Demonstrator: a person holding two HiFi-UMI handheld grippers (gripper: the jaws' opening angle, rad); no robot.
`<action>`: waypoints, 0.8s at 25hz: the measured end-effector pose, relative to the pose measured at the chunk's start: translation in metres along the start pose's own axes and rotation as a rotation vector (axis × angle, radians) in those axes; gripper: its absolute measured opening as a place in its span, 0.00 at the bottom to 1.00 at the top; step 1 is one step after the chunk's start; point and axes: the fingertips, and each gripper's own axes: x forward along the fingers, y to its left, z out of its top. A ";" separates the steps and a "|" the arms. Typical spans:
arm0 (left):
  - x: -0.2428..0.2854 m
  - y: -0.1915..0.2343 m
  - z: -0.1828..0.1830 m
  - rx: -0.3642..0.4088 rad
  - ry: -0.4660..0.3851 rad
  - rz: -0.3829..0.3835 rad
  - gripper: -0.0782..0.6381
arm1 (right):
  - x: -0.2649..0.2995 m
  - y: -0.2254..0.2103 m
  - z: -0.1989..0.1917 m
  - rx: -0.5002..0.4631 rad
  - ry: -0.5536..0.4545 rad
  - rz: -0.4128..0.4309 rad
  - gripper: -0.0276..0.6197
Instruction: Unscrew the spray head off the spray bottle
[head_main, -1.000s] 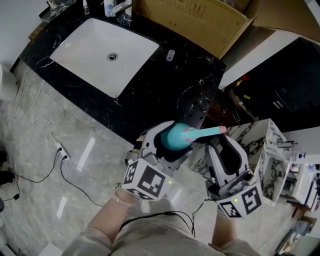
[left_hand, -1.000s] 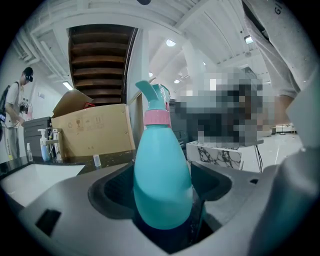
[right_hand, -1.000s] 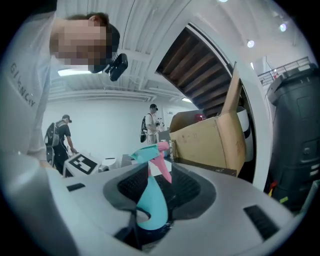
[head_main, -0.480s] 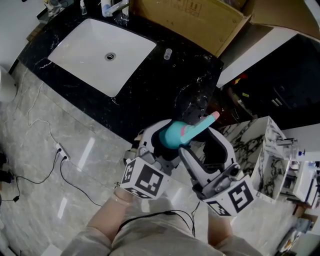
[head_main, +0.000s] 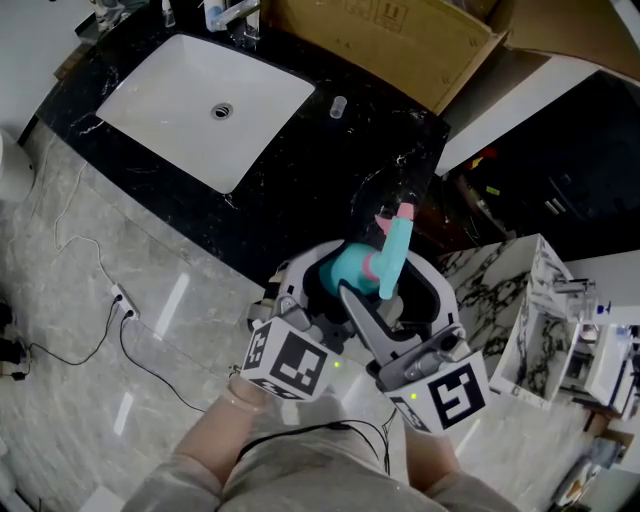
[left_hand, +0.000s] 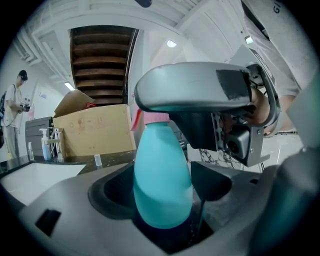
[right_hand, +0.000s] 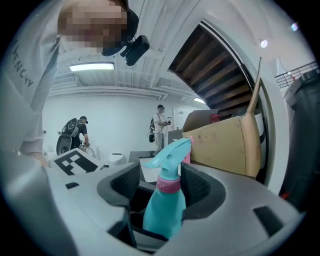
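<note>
teal plastic spray bottle (head_main: 350, 272) is sitting pinched in the left gripper (left_hand: 161, 200). its teal trigger spray head (right_hand: 169, 155) is pointing farther round than before; the right gripper (right_hand: 161, 192) has just been spreading its jaws off it, probably resetting for another twist.

Black marble counter (head_main: 300, 180), white rectangular sink (head_main: 170, 110) set in it, drain (head_main: 221, 112) in the middle, faucet (head_main: 238, 14) at the far edge. Small clear vial (head_main: 340, 107) upright on the counter, near an open cardboard box (head_main: 390, 40). Corded power strip (head_main: 124, 298) on the marble floor (head_main: 80, 380). Marble-patterned cabinet (head_main: 535, 300) at right. Two people (right_hand: 160, 122) stand in the background.
</note>
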 end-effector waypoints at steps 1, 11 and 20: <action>0.000 0.000 0.000 0.001 0.000 0.000 0.61 | 0.001 -0.002 0.000 0.006 -0.001 -0.012 0.44; 0.000 0.000 -0.001 0.003 0.002 0.003 0.61 | 0.002 -0.014 0.001 0.037 -0.027 -0.019 0.28; -0.001 0.000 -0.002 0.005 0.006 0.002 0.61 | -0.004 -0.019 0.014 0.012 -0.066 0.051 0.28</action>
